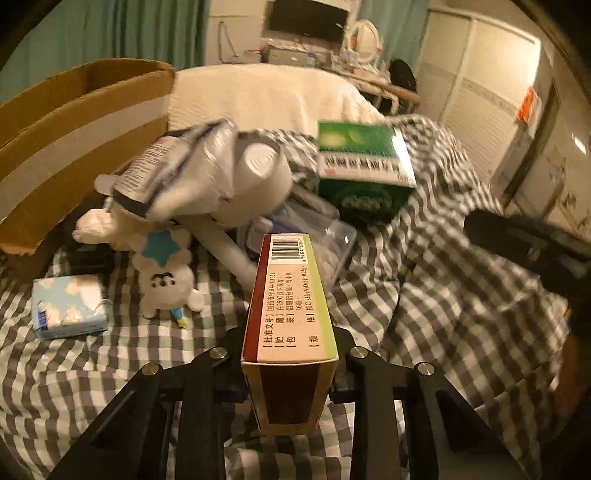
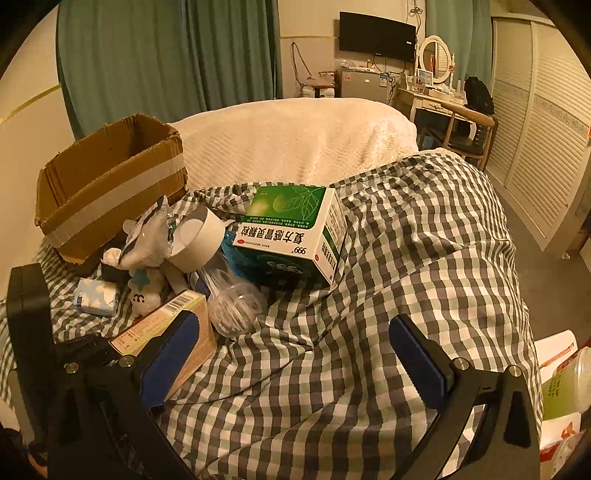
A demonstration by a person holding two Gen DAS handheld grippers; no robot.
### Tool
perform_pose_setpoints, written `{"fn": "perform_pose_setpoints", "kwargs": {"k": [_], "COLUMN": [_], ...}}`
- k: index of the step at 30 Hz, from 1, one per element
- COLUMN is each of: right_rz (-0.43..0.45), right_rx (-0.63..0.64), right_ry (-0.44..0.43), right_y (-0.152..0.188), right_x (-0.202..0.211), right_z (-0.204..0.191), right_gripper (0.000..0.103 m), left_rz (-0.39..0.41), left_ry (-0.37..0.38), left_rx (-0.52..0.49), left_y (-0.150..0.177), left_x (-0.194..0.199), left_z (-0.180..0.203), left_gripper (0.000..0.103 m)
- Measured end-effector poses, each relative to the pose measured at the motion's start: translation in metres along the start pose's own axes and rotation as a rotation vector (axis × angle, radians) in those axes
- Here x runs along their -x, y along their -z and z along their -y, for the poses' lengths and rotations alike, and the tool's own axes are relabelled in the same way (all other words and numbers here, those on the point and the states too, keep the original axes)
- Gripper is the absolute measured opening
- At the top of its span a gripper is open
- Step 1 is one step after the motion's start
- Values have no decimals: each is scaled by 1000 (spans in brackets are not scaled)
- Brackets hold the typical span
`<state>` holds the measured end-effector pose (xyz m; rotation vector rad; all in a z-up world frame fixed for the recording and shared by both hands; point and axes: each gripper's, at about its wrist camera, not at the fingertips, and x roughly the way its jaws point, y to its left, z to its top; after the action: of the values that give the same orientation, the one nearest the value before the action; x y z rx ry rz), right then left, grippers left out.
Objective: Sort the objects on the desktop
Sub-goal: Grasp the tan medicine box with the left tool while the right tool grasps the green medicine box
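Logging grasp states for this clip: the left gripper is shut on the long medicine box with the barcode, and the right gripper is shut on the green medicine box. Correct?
Not quite. The left gripper is shut on the long medicine box, but the right gripper is open and holds nothing. The right wrist view shows its jaws spread over the checked cloth, while the green medicine box lies apart, farther back on the pile.

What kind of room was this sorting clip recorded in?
Most likely a bedroom. The clutter lies on a checked bedsheet over a bed with a white quilt; behind are a vanity mirror, a wall-mounted screen and louvred wardrobe doors.
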<state>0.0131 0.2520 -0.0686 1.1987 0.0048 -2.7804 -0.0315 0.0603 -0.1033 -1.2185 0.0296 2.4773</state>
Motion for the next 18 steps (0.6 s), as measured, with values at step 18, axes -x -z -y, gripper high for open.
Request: {"fn": "perform_pose_setpoints", "kwargs": {"k": [18], "right_rz": [-59], "right_rx": [-96], "right_ry": [123], "right_y": [-80], "right_x": [-72], "right_z": [-36], "right_gripper": [102], "left_rz": [254], "left_ry": [-192], "left_rx": [200], "left_y": [-79], "left_x": [29], "left_z": [-62], "left_gripper": [28]}}
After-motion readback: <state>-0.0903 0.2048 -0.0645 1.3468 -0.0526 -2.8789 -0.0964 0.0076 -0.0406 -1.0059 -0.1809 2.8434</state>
